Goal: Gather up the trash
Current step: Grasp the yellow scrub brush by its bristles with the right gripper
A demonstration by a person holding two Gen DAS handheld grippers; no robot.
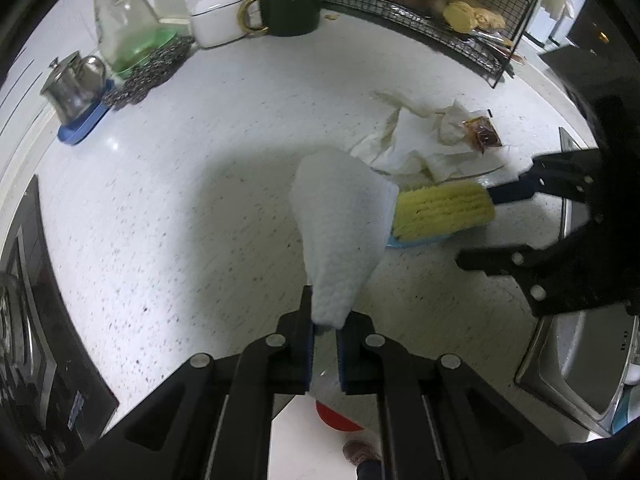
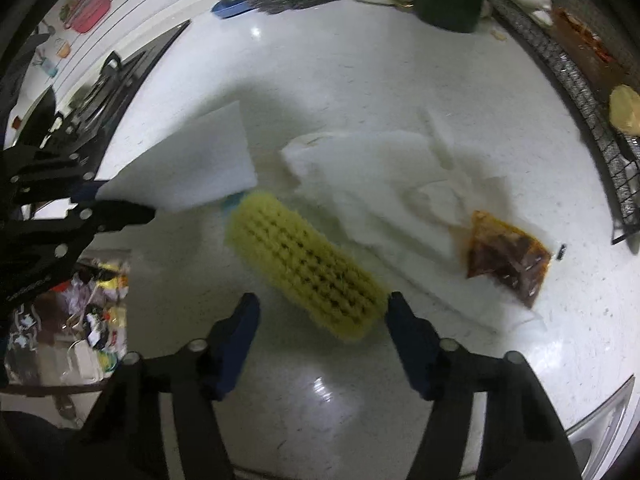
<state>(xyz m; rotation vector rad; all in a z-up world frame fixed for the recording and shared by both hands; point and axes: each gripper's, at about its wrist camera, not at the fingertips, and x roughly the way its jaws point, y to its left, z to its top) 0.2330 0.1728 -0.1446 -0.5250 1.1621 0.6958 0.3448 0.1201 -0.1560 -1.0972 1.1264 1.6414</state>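
My left gripper (image 1: pixel 326 322) is shut on a white paper towel (image 1: pixel 340 220), held above the counter; it also shows in the right wrist view (image 2: pixel 192 160). My right gripper (image 2: pixel 322 312) is open, its jaws on either side of the near end of a yellow scrub brush (image 2: pixel 308 264) that lies on the counter. The brush (image 1: pixel 442 208) and the right gripper (image 1: pixel 532 216) show in the left wrist view too. Crumpled white napkins (image 2: pixel 384 184) and a brown sauce packet (image 2: pixel 506 256) lie beyond the brush; both show in the left view, napkins (image 1: pixel 420 140) and packet (image 1: pixel 482 132).
A dark green mug (image 1: pixel 290 8), a white box (image 1: pixel 216 20), a glass jug (image 1: pixel 124 20), a metal pot on a blue tray (image 1: pixel 74 84) and a wire rack (image 1: pixel 440 8) line the back. A sink (image 1: pixel 584 368) is at right. A trash bin (image 2: pixel 84 312) sits below the counter's left edge.
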